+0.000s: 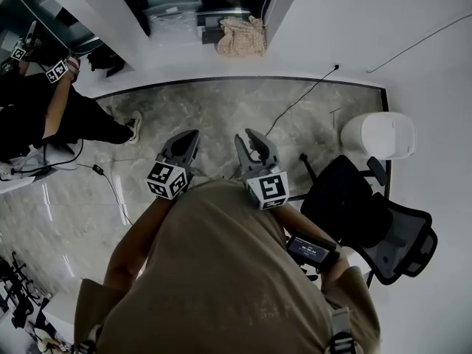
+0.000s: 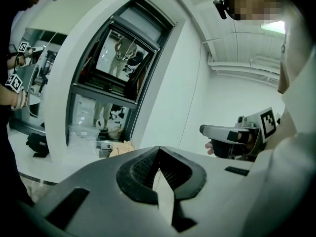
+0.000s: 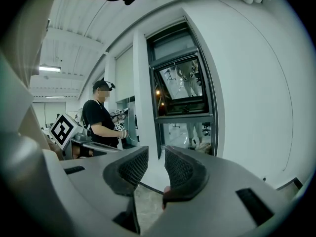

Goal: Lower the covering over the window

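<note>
Left gripper [image 2: 159,149] clamped shut, nothing in it. Right gripper [image 3: 156,150] jaws stood apart, nothing between them. Both were held side by side, aimed at window [image 3: 185,98], well apart from it. Window dark-framed, set in white wall; covering itself couldn't be made out. Bare marble floor [image 1: 221,113] stretched from grippers to black edge strip [image 1: 243,78] at wall foot. Office chair [image 1: 354,205] crowded right side. Cable [image 1: 299,105] trailed across floor. Second person [image 1: 51,116] stood off to left.
</note>
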`<state>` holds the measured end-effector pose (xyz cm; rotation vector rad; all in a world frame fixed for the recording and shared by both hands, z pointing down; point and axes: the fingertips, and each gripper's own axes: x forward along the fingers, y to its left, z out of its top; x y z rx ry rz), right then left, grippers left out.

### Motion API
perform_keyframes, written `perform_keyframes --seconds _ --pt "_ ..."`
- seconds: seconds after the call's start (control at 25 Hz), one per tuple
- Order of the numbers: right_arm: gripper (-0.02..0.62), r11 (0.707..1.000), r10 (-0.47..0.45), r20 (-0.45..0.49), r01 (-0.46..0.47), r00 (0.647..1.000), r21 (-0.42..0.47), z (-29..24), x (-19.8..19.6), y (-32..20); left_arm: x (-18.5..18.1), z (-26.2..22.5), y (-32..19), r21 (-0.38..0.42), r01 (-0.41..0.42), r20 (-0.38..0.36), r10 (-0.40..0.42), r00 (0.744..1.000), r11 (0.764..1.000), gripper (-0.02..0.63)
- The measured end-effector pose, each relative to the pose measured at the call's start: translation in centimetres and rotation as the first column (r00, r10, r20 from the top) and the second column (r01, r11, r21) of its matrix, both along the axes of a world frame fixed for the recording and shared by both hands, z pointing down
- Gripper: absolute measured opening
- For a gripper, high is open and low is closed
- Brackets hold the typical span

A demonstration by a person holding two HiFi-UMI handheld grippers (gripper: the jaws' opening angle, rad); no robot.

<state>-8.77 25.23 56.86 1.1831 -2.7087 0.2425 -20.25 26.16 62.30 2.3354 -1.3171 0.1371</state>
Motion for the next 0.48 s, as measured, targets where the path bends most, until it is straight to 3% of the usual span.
perform_keyframes --seconds 0.48 --pt "0.106 0.999 0.042 0.006 -0.042 0.999 -0.034 0.7 2.8 2.1 2.4 0.4 1.6 -0.031 -0.037 -0.008 0.037 0.999 0.999 0.014"
